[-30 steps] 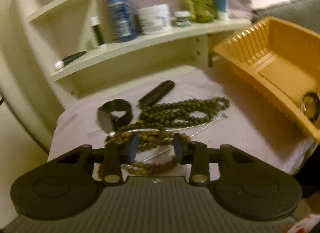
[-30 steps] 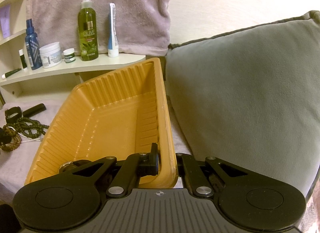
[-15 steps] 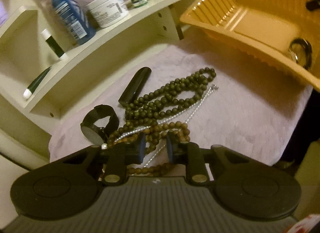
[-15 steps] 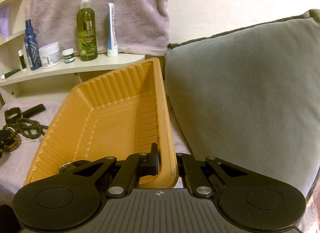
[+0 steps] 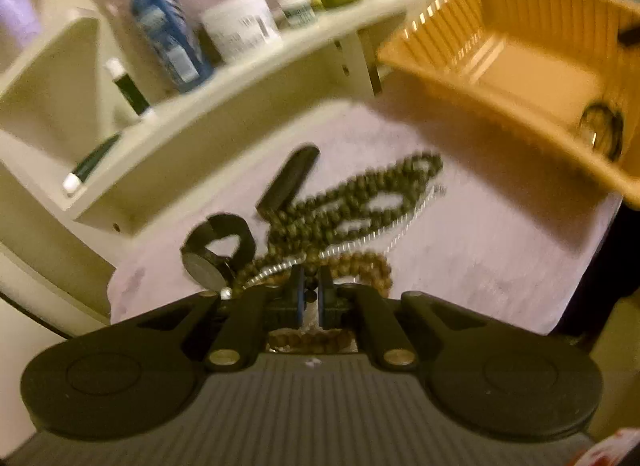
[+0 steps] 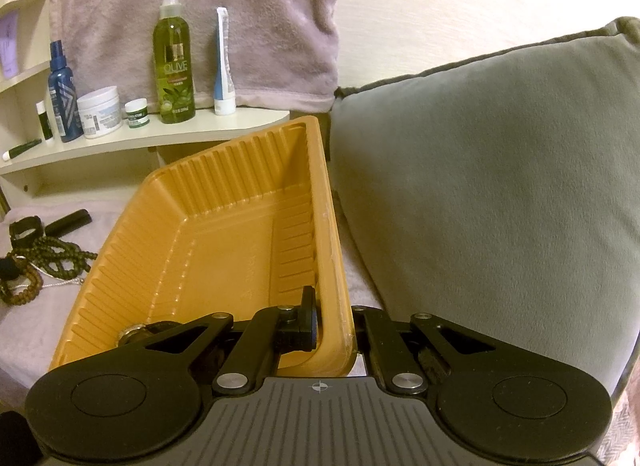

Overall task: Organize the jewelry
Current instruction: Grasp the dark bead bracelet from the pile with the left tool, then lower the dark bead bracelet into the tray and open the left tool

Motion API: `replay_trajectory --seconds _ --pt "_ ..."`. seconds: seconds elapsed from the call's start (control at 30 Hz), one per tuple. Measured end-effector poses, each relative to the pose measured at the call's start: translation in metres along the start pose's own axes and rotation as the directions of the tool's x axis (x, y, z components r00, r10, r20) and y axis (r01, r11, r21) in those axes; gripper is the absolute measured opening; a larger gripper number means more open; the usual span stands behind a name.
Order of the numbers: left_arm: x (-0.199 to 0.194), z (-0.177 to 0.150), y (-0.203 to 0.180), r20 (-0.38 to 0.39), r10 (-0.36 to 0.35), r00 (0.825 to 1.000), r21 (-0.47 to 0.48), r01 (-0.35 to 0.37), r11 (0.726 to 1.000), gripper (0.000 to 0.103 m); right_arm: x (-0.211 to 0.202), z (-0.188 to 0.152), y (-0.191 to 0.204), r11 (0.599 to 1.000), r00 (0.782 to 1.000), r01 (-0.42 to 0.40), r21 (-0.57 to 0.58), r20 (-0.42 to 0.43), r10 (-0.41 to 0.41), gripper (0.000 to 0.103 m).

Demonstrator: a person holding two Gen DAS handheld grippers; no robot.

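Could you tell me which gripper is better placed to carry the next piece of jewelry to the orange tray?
Left: the left gripper has closed on the beads, while the right gripper clamps the orange tray wall.

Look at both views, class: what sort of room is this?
Probably a bedroom or dressing corner at home. A shelf holds toiletries such as an olive spray bottle, a grey cushion stands beside it, and bead necklaces lie on a towel-covered surface.

Bare towel-covered surface (image 5: pixel 480 266) lies open between the bead pile (image 5: pixel 360 201) and the orange tray (image 5: pixel 460 61); the shelf (image 5: pixel 240 105) overhangs behind; a grey cushion (image 6: pixel 500 185) blocks the tray's right.
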State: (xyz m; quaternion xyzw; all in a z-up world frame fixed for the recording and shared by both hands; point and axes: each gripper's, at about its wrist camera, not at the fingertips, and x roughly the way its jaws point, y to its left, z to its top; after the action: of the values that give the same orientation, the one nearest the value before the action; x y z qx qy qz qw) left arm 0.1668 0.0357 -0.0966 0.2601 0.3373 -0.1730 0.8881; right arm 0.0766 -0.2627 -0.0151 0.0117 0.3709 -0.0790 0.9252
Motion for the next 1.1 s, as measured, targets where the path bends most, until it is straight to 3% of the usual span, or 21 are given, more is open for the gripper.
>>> replay_trajectory --seconds 0.23,0.47,0.63,0.83,1.1 --pt "-0.036 0.022 0.027 0.091 -0.014 0.996 -0.123 0.025 0.992 0.005 -0.001 0.0 0.001 1.0 1.0 -0.001 0.005 0.003 0.001 0.004" --pt "-0.059 0.042 0.032 0.154 -0.025 0.988 -0.157 0.049 0.986 0.005 -0.004 -0.001 0.001 1.0 1.0 -0.007 0.016 0.008 0.007 0.004" --pt "-0.066 0.058 0.006 0.198 -0.083 0.977 -0.159 0.116 0.98 0.005 -0.004 -0.001 0.0 1.0 1.0 -0.011 0.019 0.011 0.011 0.004" --pt "-0.059 0.078 -0.044 0.242 -0.204 0.949 -0.129 0.24 0.962 0.005 -0.005 0.0 -0.001 0.999 1.0 -0.018 0.027 0.013 0.017 0.004" --pt "-0.042 0.097 -0.099 0.243 -0.321 0.915 -0.095 0.352 0.931 0.005 -0.006 -0.001 -0.002 0.999 1.0 -0.021 0.033 0.015 0.021 0.004"
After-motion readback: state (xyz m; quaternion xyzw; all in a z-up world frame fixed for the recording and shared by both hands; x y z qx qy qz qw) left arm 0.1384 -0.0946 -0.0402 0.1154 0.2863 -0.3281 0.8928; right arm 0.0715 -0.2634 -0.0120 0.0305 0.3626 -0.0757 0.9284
